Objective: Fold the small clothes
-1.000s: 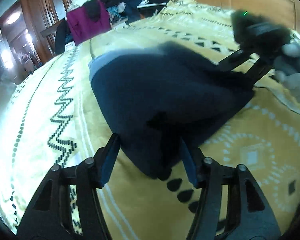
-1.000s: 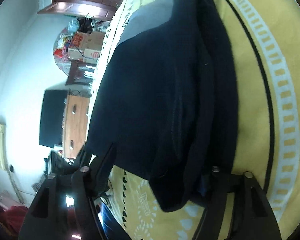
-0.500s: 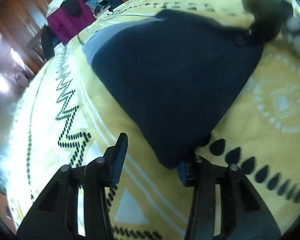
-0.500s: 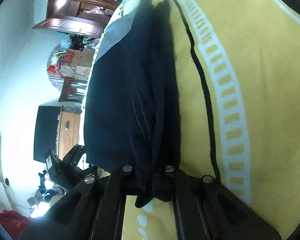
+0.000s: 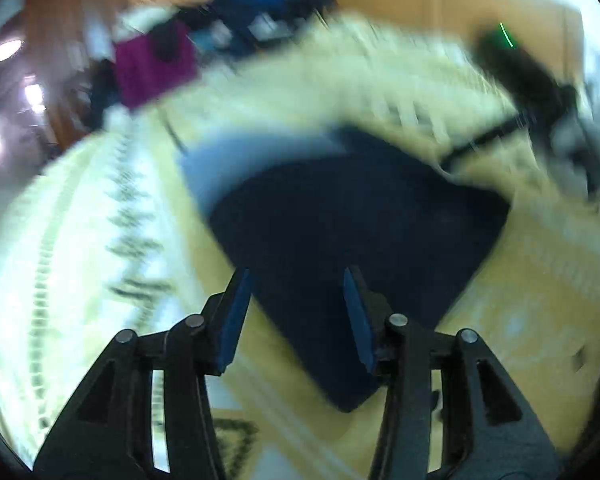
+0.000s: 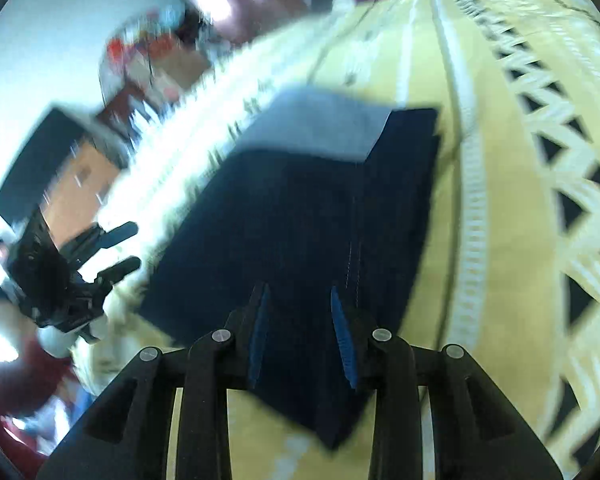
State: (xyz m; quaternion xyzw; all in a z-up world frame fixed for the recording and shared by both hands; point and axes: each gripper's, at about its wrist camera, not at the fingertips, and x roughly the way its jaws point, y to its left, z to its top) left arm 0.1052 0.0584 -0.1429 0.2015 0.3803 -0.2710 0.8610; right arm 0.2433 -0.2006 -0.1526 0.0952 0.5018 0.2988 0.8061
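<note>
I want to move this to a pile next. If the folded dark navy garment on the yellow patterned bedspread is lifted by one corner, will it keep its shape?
Probably not. The folded dark navy garment lies limp and flat on the yellow patterned bedspread, so it looks floppy. Its stacked layers, visible along the seam edge, would likely fall open. It seems light, and a push might bunch it rather than slide it.

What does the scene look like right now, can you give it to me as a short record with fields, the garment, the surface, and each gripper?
garment: dark navy garment, folded, lying flat, grey band at its far end
surface: yellow patterned bedspread
left gripper: fingers apart above the garment's near corner, nothing pinched
right gripper: jaws opening, over the garment's near edge, not clamping it
background: pile of clothes beyond the bed, blurred
image quality: both views motion-blurred
</note>
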